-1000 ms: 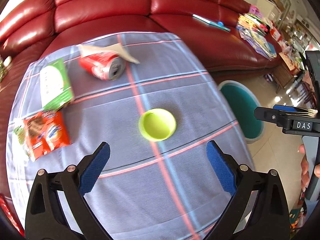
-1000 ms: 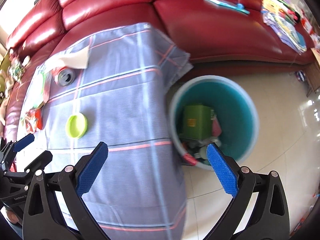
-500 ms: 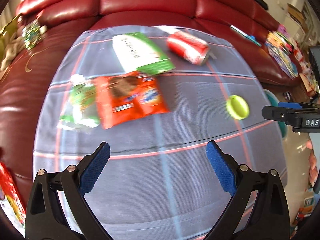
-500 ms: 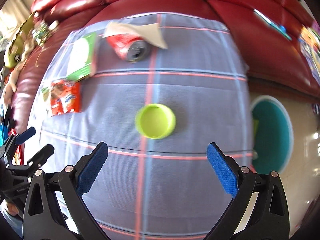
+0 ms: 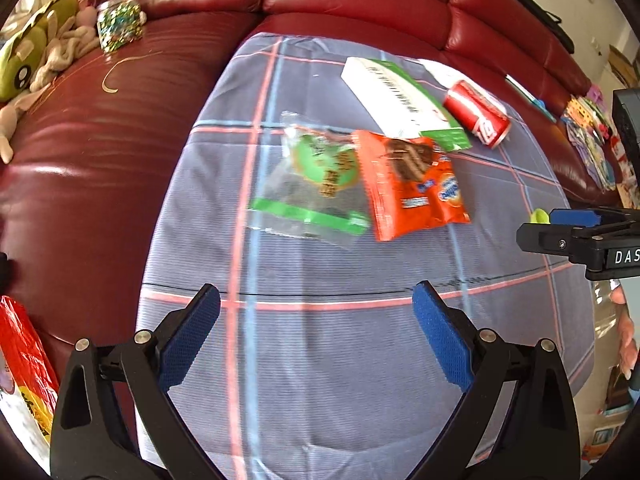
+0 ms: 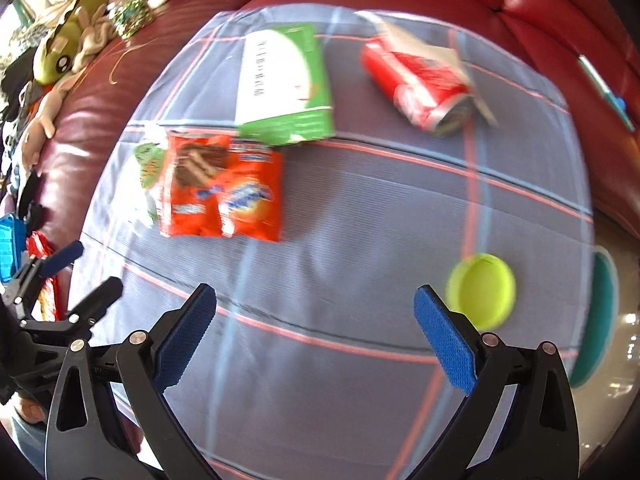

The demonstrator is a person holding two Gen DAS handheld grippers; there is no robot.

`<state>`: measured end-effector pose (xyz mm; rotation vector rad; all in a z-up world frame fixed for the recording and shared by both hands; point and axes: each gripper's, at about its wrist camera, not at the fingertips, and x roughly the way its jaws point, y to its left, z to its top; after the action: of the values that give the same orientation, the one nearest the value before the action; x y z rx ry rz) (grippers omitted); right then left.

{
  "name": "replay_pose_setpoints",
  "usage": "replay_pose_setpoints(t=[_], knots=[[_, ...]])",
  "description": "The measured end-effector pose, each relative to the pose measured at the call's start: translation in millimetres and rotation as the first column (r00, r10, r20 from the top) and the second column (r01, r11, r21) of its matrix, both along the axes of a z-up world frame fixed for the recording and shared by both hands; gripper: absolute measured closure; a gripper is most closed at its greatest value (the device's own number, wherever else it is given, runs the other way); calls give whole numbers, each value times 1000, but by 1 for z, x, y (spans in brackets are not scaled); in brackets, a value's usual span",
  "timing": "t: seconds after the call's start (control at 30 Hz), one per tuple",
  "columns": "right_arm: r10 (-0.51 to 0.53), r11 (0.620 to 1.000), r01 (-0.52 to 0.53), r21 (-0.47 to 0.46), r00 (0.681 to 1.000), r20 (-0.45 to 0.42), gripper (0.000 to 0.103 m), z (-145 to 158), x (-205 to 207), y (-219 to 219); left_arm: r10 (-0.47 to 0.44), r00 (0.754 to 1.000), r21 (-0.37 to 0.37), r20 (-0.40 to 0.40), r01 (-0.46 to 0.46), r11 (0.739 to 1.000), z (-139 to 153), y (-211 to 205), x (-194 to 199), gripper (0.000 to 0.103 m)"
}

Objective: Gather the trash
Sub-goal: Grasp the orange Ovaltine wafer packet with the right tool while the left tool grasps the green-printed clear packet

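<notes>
Trash lies on a table under a blue checked cloth (image 5: 320,340). An orange snack packet (image 5: 412,184) (image 6: 224,192), a clear green-printed bag (image 5: 316,184) (image 6: 148,168), a green-and-white box (image 5: 400,100) (image 6: 284,84), a red soda can (image 5: 478,114) (image 6: 420,84) and a lime lid (image 6: 480,296) (image 5: 539,216) rest on it. My left gripper (image 5: 316,332) is open and empty, short of the bag. My right gripper (image 6: 316,332) is open and empty, the lid just beyond its right fingertip.
A red leather sofa (image 5: 340,4) wraps behind and left of the table. A teal bin (image 6: 600,316) stands on the floor at the right. A plush toy (image 5: 24,60) and a jar (image 5: 120,26) sit on the sofa. A red bag (image 5: 24,368) lies at the lower left.
Both grippers have swung left across the table. The packets have moved toward centre in both views; the lid and bin have slid to the right edge. Both jaws stay open.
</notes>
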<state>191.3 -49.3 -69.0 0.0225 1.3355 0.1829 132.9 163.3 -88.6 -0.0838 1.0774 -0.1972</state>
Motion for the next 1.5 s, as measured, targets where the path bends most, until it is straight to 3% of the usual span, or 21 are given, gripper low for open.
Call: replay_pose_setpoints(t=[0.27,0.53,0.9,0.93,1.03,1.1,1.13,1.2,1.3,1.5], knots=[[22,1000,-22,10,999,-26,4,-16,35,56,9,1000,-8,-16,-9,1000,-10,22,8,10],[-2,1000,2,-6,1000,-20,4,-30,58,70,-53,999,-5,-8,53,999,-12,18,24,10],[18,1000,-18,-14,1000,-7,5,-49,69,76,-68,998,-7,-15,68,998,-15,13,33,10],[23,1000,-23,-20,1000,6,8,-48,67,76,-66,998,-5,-17,66,998,-15,13,33,10],[44,998,-42,-47,998,41,34,-43,57,72,-62,998,-7,-21,62,998,-15,12,34,10],[42,998,-40,-48,998,44,67,-40,54,65,-63,998,-6,-21,63,998,-15,9,36,10],[36,999,-35,-36,999,39,69,-39,53,62,-63,998,-5,-21,63,998,-14,8,37,10],[33,999,-33,-18,999,27,86,-38,51,51,-67,998,-10,-18,67,998,-12,4,39,10],[37,999,-37,-9,999,18,92,-39,46,40,-74,997,1,-19,74,997,-12,-6,46,10],[12,1000,-13,20,999,33,94,-31,38,17,-65,997,33,-47,67,997,-22,-24,68,10]])
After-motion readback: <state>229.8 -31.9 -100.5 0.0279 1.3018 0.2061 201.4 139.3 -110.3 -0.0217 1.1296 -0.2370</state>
